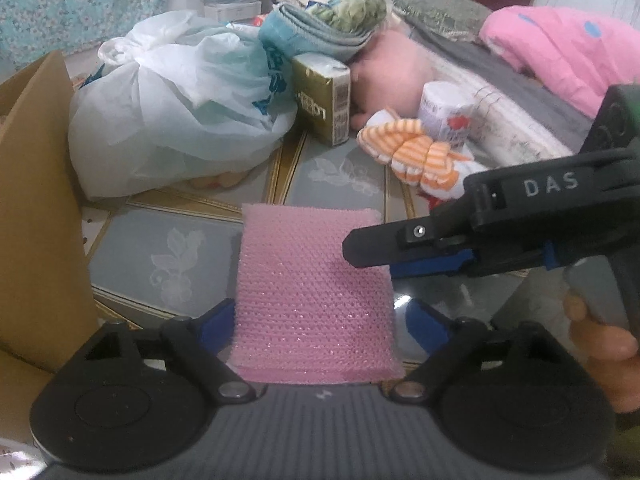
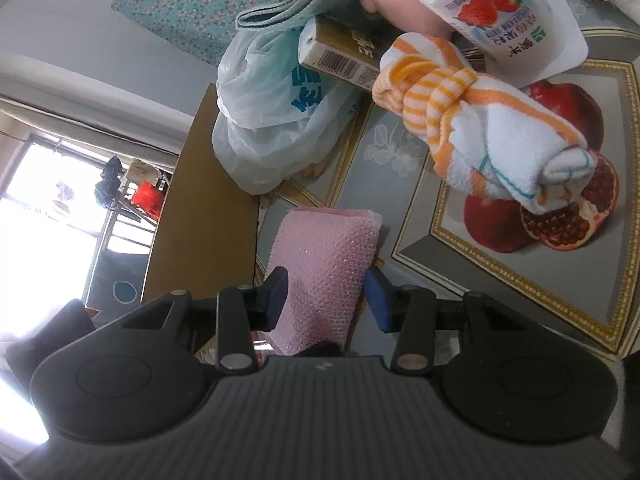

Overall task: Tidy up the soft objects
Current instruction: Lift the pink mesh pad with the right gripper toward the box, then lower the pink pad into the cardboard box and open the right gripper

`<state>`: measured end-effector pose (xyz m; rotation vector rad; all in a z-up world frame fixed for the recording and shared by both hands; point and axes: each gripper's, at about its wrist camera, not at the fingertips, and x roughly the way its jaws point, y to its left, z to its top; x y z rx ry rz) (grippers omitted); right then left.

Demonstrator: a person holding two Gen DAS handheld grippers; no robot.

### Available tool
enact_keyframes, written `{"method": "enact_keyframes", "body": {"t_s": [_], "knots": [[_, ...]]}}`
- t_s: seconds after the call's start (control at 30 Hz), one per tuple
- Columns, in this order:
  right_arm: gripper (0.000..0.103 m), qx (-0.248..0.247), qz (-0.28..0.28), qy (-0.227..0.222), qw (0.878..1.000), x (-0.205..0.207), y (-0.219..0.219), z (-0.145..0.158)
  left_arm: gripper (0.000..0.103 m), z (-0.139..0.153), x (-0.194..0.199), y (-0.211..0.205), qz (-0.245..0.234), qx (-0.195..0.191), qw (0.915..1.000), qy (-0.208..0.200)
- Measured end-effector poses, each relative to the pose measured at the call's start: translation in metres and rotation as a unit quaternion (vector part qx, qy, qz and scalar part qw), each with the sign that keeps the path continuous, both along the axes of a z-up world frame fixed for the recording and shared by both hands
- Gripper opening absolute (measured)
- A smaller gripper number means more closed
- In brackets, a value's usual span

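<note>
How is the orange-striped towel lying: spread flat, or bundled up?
Bundled. The orange-striped towel is rolled up and cinched by a striped band knotted round its middle, and it lies on the tabletop beside the strawberry cup.

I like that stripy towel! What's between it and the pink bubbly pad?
Nothing: just bare patterned tabletop separates the pink bubble-wrap pad from the striped towel roll, seen in the left wrist view.

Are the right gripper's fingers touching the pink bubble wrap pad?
Touching. In the right wrist view the right gripper has both blue fingers pressed against the sides of the pink bubble wrap pad, no gap visible.
</note>
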<state>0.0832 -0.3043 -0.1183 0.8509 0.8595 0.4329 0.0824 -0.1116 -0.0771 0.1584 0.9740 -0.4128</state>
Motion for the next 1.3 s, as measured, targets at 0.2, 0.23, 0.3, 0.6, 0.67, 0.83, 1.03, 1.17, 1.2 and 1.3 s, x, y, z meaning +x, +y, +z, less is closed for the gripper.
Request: {"method": "enact_keyframes", "body": {"t_s": [0.2,0.23,0.3,0.6,0.67,0.83,1.03,1.17,1.2,1.3], "knots": [[0.042,-0.003,-0.004,-0.009,1.000,-0.004,0.003,0.006,0.084,0.005,-0.004,-0.005,0.004,0.023,0.9994,-0.027],[0.042,-0.005,-0.005,-0.014,1.000,-0.005,0.003,0.009,0.084,0.008,-0.007,-0.005,0.003,0.022,0.9991,-0.035],[0.042,-0.006,-0.007,-0.025,1.000,-0.009,0.002,0.017,0.084,0.014,-0.011,-0.006,0.001,0.022,0.9986,-0.048],[0.043,-0.011,0.003,-0.105,0.994,-0.022,0.006,0.072,0.083,0.067,-0.033,-0.004,0.012,0.020,0.9906,-0.135],[0.043,-0.017,0.017,-0.128,0.991,-0.019,0.013,0.091,0.083,0.082,-0.037,0.002,0.023,0.021,0.9867,-0.159],[0.044,-0.033,0.074,-0.176,0.981,0.011,0.049,0.140,0.084,0.119,-0.031,0.030,0.066,0.037,0.9755,-0.206],[0.046,-0.031,0.162,-0.178,0.970,0.084,0.115,0.189,0.084,0.158,0.006,0.083,0.128,0.079,0.9634,-0.222],[0.046,-0.041,0.205,-0.147,0.967,0.146,0.173,0.209,0.084,0.171,0.050,0.124,0.167,0.120,0.9564,-0.207],[0.046,-0.046,0.212,-0.137,0.966,0.160,0.187,0.211,0.084,0.172,0.062,0.133,0.174,0.130,0.9552,-0.201],[0.049,-0.064,0.235,-0.098,0.965,0.205,0.233,0.209,0.084,0.164,0.101,0.162,0.195,0.156,0.9532,-0.170]]}}
